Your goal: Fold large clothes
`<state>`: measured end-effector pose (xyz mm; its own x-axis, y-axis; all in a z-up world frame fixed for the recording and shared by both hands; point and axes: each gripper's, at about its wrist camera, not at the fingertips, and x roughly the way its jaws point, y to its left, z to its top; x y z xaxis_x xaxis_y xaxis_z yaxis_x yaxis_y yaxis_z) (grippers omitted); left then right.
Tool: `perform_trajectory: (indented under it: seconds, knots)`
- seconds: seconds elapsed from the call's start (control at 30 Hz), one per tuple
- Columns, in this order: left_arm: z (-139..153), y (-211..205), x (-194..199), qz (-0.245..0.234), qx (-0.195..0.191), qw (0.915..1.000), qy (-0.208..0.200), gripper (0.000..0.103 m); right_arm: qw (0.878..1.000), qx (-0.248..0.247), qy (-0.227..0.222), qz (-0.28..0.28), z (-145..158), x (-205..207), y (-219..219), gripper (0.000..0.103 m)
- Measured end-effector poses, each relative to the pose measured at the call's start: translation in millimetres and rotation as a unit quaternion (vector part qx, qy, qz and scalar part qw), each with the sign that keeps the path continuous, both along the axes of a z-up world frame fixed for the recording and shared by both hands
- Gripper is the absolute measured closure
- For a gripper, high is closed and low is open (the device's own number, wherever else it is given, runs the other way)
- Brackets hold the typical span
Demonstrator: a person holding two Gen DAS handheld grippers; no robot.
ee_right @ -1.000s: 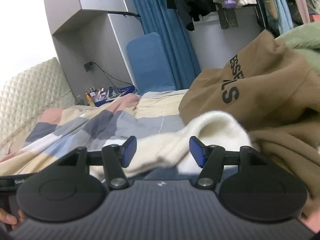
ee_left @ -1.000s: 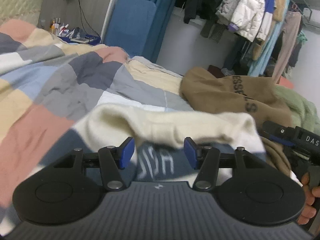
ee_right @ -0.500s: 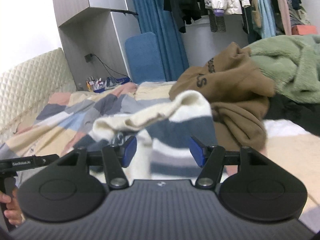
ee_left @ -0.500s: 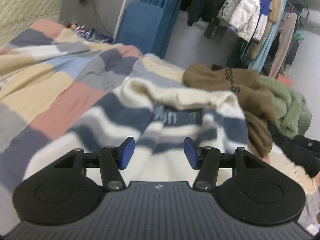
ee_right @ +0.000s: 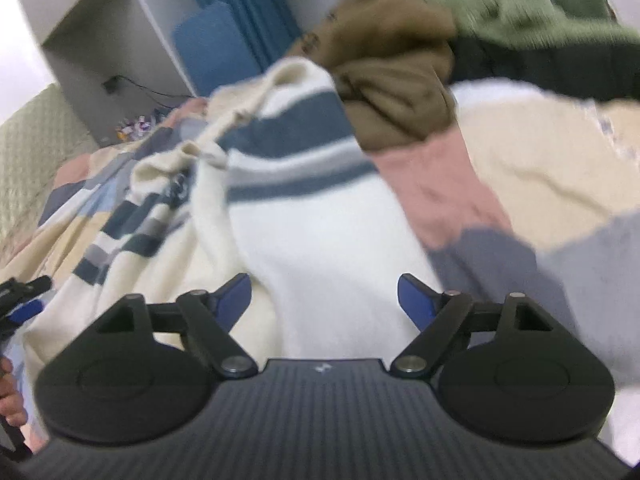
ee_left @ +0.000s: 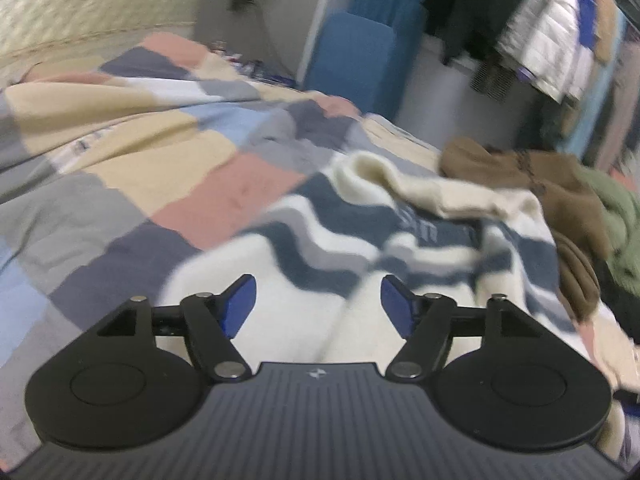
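Both frames motion-blurred.

Left gripper (ee_left: 316,300): black linkage arms, blue pads (ee_left: 239,305), ribbed dark housing. Jaws have just been opening and stand wide apart; only sweater cloth below the gap, pads not pressing on it. Right gripper (ee_right: 323,299): same build; jaws have just been opening, also spread wide, nothing clamped, cream knit under the gap.

Landmark is the striped sweater (ee_left: 400,248) (ee_right: 304,216): fuzzy cream knit, navy and grey horizontal bands, lying spread on the bed directly under and ahead of both grippers. Its thick rolled cream edge sits at the far end. Pale lettering on a navy band near that edge, too blurred to read.

Under the sweater: patchwork bedcover (ee_left: 168,168) (ee_right: 532,184), soft wrinkled squares in beige, pink, grey, navy and light blue.

In the right wrist view, at the left edge beside the sweater: fingers of the person's left hand (ee_right: 10,394) on the other gripper's handle.

Just beyond the sweater's far edge: brown hoodie (ee_left: 532,184) (ee_right: 396,80), bunched, touching the sweater; dark print on it, unreadable. Past that, green fleece garment (ee_left: 618,220) (ee_right: 516,4), fluffy.

Further back: blue padded chair back (ee_left: 352,60) (ee_right: 212,44), teal curtain, quilted headboard (ee_left: 88,4), hanging coats including a white puffer jacket (ee_left: 552,52).
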<state>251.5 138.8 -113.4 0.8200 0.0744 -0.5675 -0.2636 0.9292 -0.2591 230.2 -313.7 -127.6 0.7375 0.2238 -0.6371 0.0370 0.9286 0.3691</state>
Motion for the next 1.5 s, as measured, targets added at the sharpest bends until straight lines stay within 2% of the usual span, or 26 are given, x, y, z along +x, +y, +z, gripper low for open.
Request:
perform_trajectory:
  seconds: [0.17, 0.3, 0.43, 0.53, 0.63, 0.7, 0.77, 0.8, 0.83, 0.87, 0.93, 0.97, 1.07, 1.23, 1.37, 1.5]
  knots:
    - [-5, 37, 0, 0.073, -0.036, 0.9966, 0.012, 0.023, 1.0, 0.001, 0.025, -0.018, -12, 6, -1, 0.02]
    - [-20, 57, 7, 0.113, -0.069, 0.9903, 0.041, 0.022, 0.999, -0.001, 0.028, -0.015, -13, 9, 1, 0.019]
    - [-35, 61, 16, 0.119, -0.091, 0.9862, 0.071, 0.022, 0.999, -0.026, 0.029, -0.006, -16, 12, 8, 0.019]
    - [-42, 57, 20, 0.116, -0.094, 0.9854, 0.081, 0.022, 0.998, -0.041, 0.043, 0.003, -24, 18, 13, 0.019]
    - [-51, 57, 21, 0.113, -0.12, 0.9827, 0.083, 0.024, 0.996, -0.059, 0.06, 0.017, -34, 24, 20, 0.017]
    - [-55, 55, 20, 0.117, -0.116, 0.9825, 0.086, 0.025, 0.995, -0.069, 0.061, 0.027, -36, 23, 25, 0.017]
    - [-56, 54, 20, 0.118, -0.111, 0.983, 0.087, 0.036, 0.995, -0.079, 0.058, 0.027, -38, 22, 25, 0.02]
    - [-57, 54, 20, 0.12, -0.108, 0.983, 0.088, 0.047, 0.995, -0.079, 0.057, 0.02, -38, 22, 24, 0.028]
    - [-58, 54, 20, 0.121, -0.106, 0.9829, 0.089, 0.062, 0.995, -0.077, 0.057, 0.007, -37, 22, 20, 0.04]
    - [-58, 54, 20, 0.125, -0.104, 0.9825, 0.091, 0.069, 0.996, -0.07, 0.057, -0.008, -36, 22, 14, 0.045]
    - [-59, 57, 20, 0.134, -0.102, 0.9817, 0.089, 0.089, 0.996, -0.053, 0.057, -0.039, -34, 19, 0, 0.074]
    - [-58, 58, 20, 0.138, -0.102, 0.9815, 0.085, 0.092, 0.996, -0.044, 0.056, -0.056, -33, 18, -8, 0.075]
    - [-44, 62, 19, 0.131, -0.087, 0.9851, 0.07, 0.094, 0.995, -0.031, 0.04, -0.09, -21, 14, -27, 0.084]
    - [13, 84, 25, 0.118, -0.033, 0.9923, 0.02, 0.095, 0.991, -0.077, -0.034, -0.104, 41, 19, -62, 0.086]
    - [55, 123, 46, 0.123, -0.008, 0.9924, -0.001, 0.095, 0.979, -0.138, -0.088, -0.121, 92, 41, -101, 0.087]
    - [88, 153, 83, 0.13, 0.05, 0.9902, -0.004, 0.095, 0.968, -0.172, -0.104, -0.148, 126, 75, -143, 0.088]
